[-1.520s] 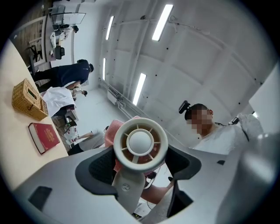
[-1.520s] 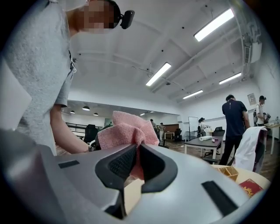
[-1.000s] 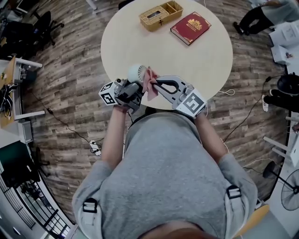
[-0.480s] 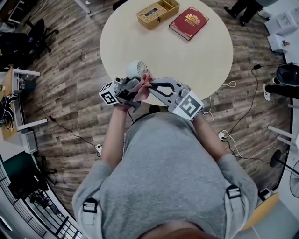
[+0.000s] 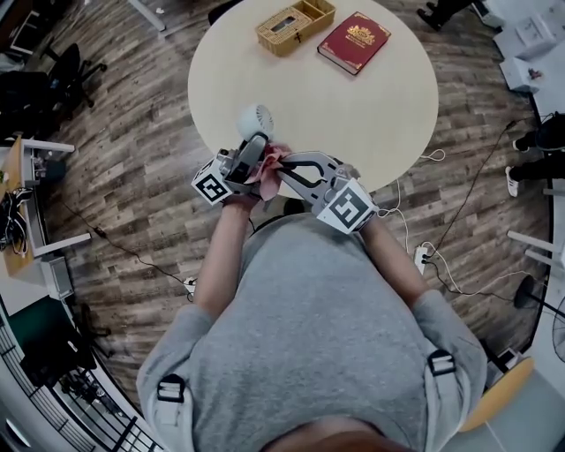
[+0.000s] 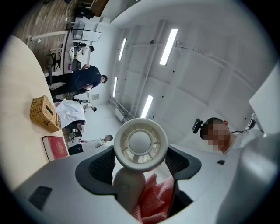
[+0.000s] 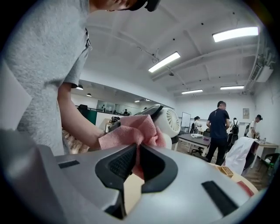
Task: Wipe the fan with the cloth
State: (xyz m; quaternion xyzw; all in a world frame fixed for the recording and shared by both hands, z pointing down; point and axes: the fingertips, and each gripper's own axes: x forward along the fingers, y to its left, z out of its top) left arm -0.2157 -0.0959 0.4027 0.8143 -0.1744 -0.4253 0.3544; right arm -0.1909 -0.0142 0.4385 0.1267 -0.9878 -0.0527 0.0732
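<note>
Wiping is judged to be under way. The fan (image 5: 255, 121), a small white handheld one with a round head, is held in the air over the tabletop (image 5: 353, 106), just inside its near edge toward the left. It is carried by the left gripper (image 5: 252, 154), whose jaws are clamped on the handle (image 6: 127, 188) just below the head, as is shown in the left gripper view. The cloth (image 7: 131, 131), pink and bunched, is pinched by one fold between the jaws of the right gripper (image 5: 284, 163), which are closed tight on it. The loose part of the cloth is laid against the fan's handle and the back of its head, and contact appears to be made there.

The fan is judged to be light, stiff and smooth-skinned, so it could be twisted in the jaws if it is rubbed hard. The slats of its grille are thin and are better brushed than pressed. The handle is the soundest place for it to be held, as it is now. The cloth is soft and limp, so a firm pinch near the bunched middle is called for, with enough left free to be wrapped round the curves.

A wicker basket (image 5: 295, 25) and a red book (image 5: 354, 41) are seen at the tabletop's far edge, well apart from the work.
</note>
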